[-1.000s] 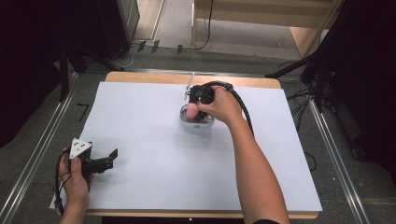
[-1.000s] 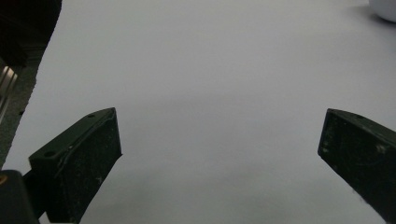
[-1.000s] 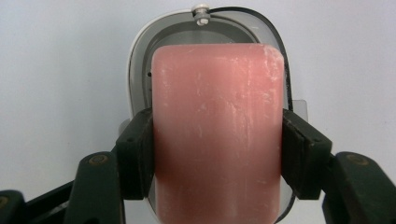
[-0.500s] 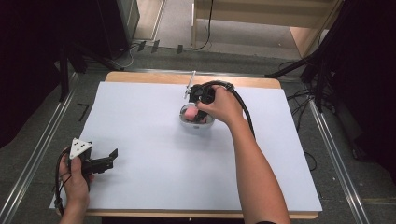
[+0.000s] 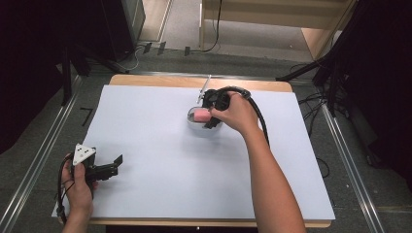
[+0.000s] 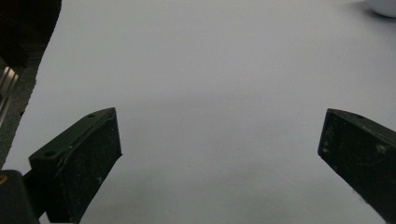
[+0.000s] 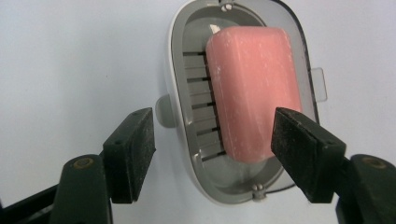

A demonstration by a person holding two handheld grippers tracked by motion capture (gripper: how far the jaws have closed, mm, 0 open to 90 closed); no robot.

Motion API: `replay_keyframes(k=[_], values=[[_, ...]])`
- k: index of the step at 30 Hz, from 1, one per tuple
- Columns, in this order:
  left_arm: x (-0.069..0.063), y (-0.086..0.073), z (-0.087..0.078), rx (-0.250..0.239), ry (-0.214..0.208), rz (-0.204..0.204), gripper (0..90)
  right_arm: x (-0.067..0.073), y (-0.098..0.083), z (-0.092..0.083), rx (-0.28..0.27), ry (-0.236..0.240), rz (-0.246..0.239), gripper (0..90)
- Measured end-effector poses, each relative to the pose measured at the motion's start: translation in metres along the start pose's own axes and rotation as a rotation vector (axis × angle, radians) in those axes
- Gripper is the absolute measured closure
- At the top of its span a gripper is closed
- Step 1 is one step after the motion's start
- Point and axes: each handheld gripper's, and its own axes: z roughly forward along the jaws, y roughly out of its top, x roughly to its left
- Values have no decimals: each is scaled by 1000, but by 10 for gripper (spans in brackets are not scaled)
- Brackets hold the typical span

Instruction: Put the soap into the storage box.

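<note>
The pink soap bar [image 7: 254, 91] sits in its slotted soap dish [image 7: 184, 84] mid-table [image 5: 145, 194]. My right hand-held gripper [image 7: 212, 149] hangs over it, spread wide, holding nothing. If I clip the rim, the dish probably skids. My left hand-held gripper [image 6: 219, 154] rests open near the front-left corner.

lab, probably | white-covered table [image 5: 145, 121] | dark curtains [image 5: 29, 58] | floor cables [image 5: 145, 48]

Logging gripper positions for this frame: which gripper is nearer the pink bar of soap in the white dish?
Right. The right gripper hangs open directly over the pink bar of soap in its white slatted dish. The left gripper sits open near the table's front left corner, far away.
</note>
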Motion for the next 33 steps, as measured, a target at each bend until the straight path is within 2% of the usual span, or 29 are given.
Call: replay_keyframes(k=[6,8,16,21,33], values=[[0,0,0,0,0,2,0,5,-12,-5,8,-12,10,315],[0,0,0,0,0,2,0,6,-16,-6,-5,-11,8,314],[0,0,0,0,3,2,0,9,-39,-7,-10,-1,60,309],[0,0,0,0,4,3,0,11,-51,-6,-21,-2,68,305],[-1,0,0,0,5,2,0,21,-81,-5,-39,-5,124,295]])
